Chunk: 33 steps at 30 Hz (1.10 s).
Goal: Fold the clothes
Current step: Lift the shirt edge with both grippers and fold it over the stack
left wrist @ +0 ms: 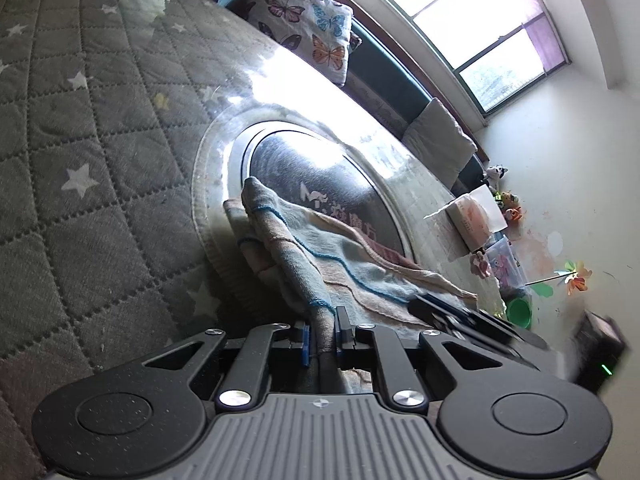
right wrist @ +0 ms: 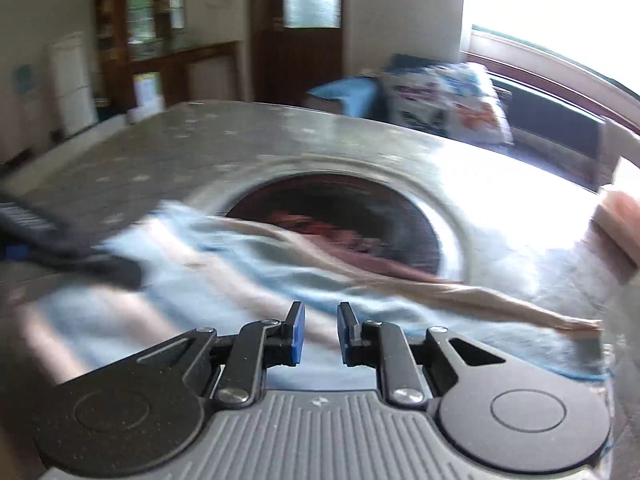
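A pale blue and beige striped cloth [left wrist: 320,248] with blue stitched edging lies crumpled on the glass-covered table, partly over its dark round centre. My left gripper [left wrist: 323,332] is shut on a bunched edge of this cloth and lifts it into a ridge. In the right wrist view the same cloth [right wrist: 224,272] spreads below my right gripper [right wrist: 320,336], which is open with nothing between its blue pads. The right gripper shows blurred in the left wrist view [left wrist: 472,320], and the left gripper at the left edge of the right wrist view [right wrist: 60,240].
The table [left wrist: 80,128] has a grey quilted star-print cover under glass, with a dark round inset [left wrist: 320,176]. A butterfly cushion [left wrist: 308,24] and a window lie beyond. A tissue box [left wrist: 468,216], toys and a green cup [left wrist: 520,312] stand at the right.
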{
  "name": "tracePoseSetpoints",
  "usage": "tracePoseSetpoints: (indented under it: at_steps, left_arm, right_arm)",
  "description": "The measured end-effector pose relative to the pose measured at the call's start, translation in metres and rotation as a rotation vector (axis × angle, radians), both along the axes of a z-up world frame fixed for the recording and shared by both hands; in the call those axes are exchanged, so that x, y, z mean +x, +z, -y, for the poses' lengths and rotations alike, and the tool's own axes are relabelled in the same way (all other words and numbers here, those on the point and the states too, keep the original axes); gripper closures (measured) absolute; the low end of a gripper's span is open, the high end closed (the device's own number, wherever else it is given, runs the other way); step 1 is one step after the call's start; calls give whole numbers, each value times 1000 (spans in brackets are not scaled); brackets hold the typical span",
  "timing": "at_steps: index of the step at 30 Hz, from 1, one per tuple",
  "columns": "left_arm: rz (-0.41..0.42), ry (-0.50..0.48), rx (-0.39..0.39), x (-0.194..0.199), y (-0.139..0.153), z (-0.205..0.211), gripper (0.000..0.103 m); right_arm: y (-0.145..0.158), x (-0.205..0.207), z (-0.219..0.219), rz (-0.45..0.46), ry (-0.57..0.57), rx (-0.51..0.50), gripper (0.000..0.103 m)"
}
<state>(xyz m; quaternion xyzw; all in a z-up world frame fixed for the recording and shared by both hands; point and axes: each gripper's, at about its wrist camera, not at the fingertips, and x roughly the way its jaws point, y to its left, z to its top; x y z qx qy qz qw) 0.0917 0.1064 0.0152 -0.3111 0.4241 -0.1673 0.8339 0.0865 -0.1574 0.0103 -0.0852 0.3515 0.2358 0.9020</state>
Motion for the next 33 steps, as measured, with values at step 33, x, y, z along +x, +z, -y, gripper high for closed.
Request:
tracePoseSetpoints:
  at_steps: [33]
  left_arm:
    - [134, -80, 15, 9, 95, 88, 92]
  right_arm:
    - [-17, -58, 41, -18, -96, -60, 71]
